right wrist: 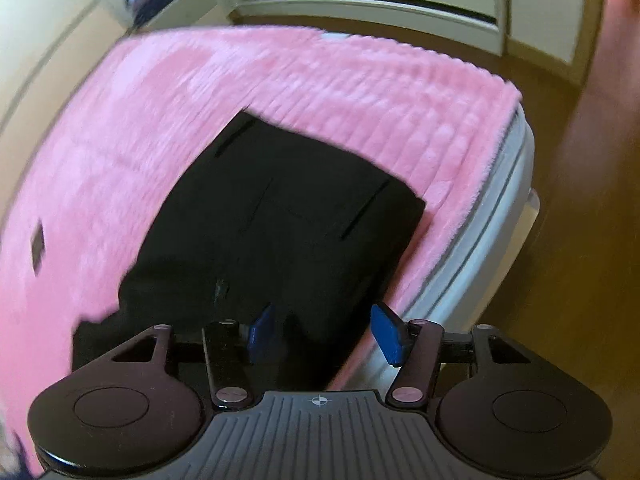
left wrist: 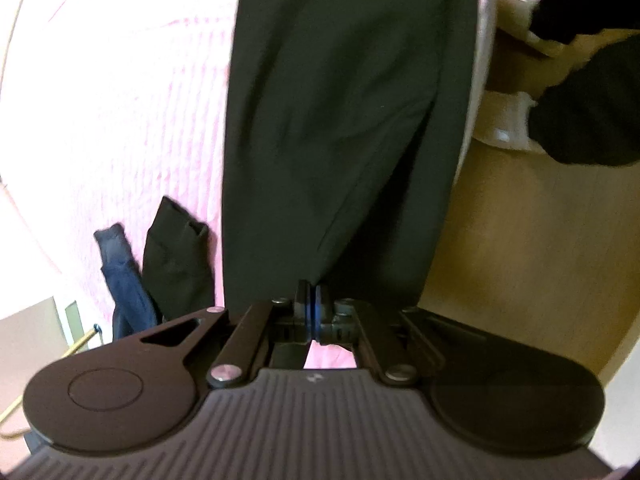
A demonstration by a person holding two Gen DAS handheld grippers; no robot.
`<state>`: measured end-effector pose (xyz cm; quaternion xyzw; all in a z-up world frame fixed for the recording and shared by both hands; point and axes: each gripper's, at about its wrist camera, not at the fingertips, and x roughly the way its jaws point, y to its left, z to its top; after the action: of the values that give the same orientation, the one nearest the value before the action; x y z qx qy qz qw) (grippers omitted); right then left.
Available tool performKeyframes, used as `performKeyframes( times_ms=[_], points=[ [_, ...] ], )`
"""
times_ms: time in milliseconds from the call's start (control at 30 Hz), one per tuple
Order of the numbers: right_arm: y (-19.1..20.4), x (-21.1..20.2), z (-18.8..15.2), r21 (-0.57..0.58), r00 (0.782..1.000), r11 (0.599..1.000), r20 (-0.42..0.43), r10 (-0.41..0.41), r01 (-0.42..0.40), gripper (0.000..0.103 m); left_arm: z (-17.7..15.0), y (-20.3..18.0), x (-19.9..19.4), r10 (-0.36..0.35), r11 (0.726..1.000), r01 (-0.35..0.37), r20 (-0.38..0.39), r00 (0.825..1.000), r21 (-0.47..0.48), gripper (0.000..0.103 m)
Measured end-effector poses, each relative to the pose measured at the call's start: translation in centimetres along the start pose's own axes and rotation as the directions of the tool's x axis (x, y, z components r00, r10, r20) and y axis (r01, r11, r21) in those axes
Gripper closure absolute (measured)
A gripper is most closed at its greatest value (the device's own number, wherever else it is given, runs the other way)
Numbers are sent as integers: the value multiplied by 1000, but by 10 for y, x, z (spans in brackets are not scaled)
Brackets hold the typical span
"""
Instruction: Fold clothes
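A pair of black trousers [left wrist: 340, 120] lies stretched out on a pink ribbed blanket [left wrist: 132, 120]. My left gripper [left wrist: 312, 300] is shut on the near end of the trousers, its blue pads pressed together on the cloth. In the right wrist view the trousers [right wrist: 280, 220] lie flat on the pink blanket [right wrist: 200, 92], with pocket slits showing. My right gripper [right wrist: 324, 332] is open and empty just above the near part of the trousers, its blue pads [right wrist: 386, 334] spread apart.
A folded black garment [left wrist: 176, 256] and a dark blue garment [left wrist: 124, 276] lie on the blanket to the left. The bed edge [right wrist: 480, 240] drops to a brown floor [right wrist: 560, 260] on the right. A person's dark sleeves and a white object [left wrist: 516, 120] are at the upper right.
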<state>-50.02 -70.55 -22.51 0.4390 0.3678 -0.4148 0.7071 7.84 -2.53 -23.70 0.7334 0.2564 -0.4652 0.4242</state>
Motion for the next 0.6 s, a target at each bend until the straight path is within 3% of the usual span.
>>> performKeyframes(
  times_ms=[167,400,467,600],
  points=[
    [50,-10,-29,-186,999,982,-14,-45,41,46,-28,-1,-5,54,995,-46,101,993,-88,103],
    [140,-5,-100,-377,997,925,-74,6,-34,46,-68,-1,-13,144,972,-93,236,961,-218,103],
    [166,4,-124,-420,995,906,-101,16,-57,46,-79,-13,-9,135,973,-79,257,957,-218,103],
    [214,19,-159,-484,988,868,-151,42,-111,46,-88,-58,19,48,994,-17,295,954,-106,103]
  ],
)
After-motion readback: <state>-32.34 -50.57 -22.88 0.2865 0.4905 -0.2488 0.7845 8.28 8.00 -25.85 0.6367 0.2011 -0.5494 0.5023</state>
